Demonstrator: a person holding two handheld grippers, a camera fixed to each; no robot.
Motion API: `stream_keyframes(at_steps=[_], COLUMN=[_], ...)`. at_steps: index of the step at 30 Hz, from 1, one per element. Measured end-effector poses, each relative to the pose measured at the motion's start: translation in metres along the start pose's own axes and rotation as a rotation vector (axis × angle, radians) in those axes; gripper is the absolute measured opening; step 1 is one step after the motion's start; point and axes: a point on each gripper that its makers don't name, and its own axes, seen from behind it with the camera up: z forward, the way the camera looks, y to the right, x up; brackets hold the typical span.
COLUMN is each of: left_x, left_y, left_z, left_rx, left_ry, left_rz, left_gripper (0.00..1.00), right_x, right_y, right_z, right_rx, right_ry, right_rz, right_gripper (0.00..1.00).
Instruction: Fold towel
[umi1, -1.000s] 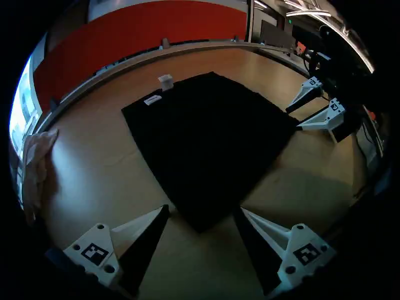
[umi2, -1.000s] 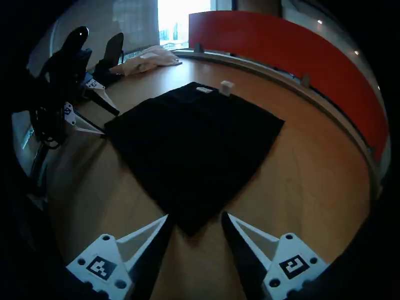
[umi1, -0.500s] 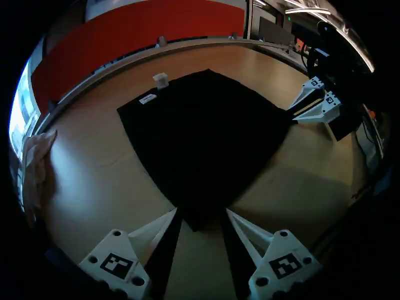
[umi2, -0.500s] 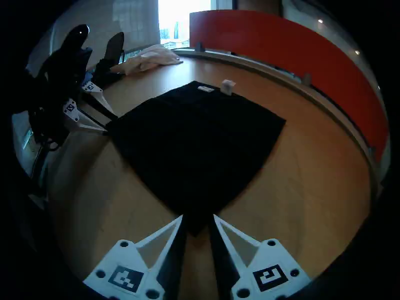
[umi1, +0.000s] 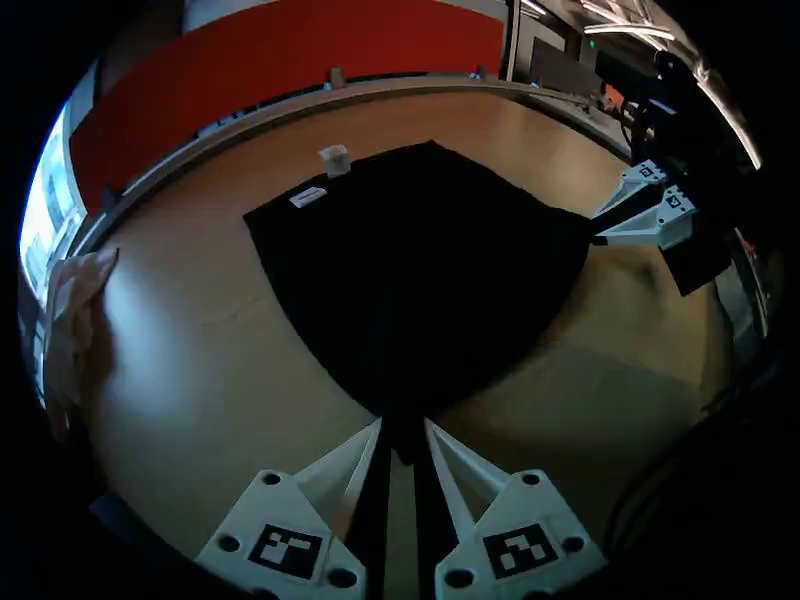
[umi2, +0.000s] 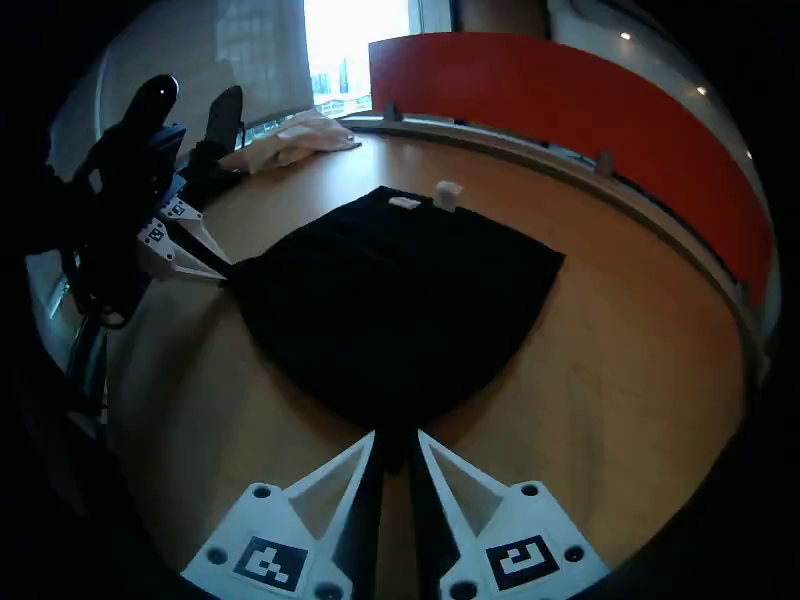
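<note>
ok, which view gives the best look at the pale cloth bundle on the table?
Right gripper view: the pale cloth bundle lies at the far table edge by the window, well lit and seen whole. The left gripper view shows the bundle squeezed along the image's left edge, stretched and partly in shade.

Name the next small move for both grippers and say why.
Probably raise both corners slightly, ready to fold: the left gripper and the right gripper each pinch a corner of the black towel, which lies flat on the table.
</note>
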Motion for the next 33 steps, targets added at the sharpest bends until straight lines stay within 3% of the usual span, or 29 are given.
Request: stream_keyframes(at_steps=[12,33], left_x=[0.028,0.04], left_y=[-0.001,0.026], left_z=[-0.033,-0.089], left_rx=[0.027,0.003], left_ry=[0.052,0.06], left_rz=[-0.027,-0.047], left_gripper=[0.13,0.13], right_x=[0.027,0.047], right_y=[0.0,-0.021], right_z=[-0.029,-0.089], right_rx=[-0.023,-0.012], right_ry=[0.055,0.07], right_rz=[-0.017,-0.056], right_gripper=[0.15,0.15])
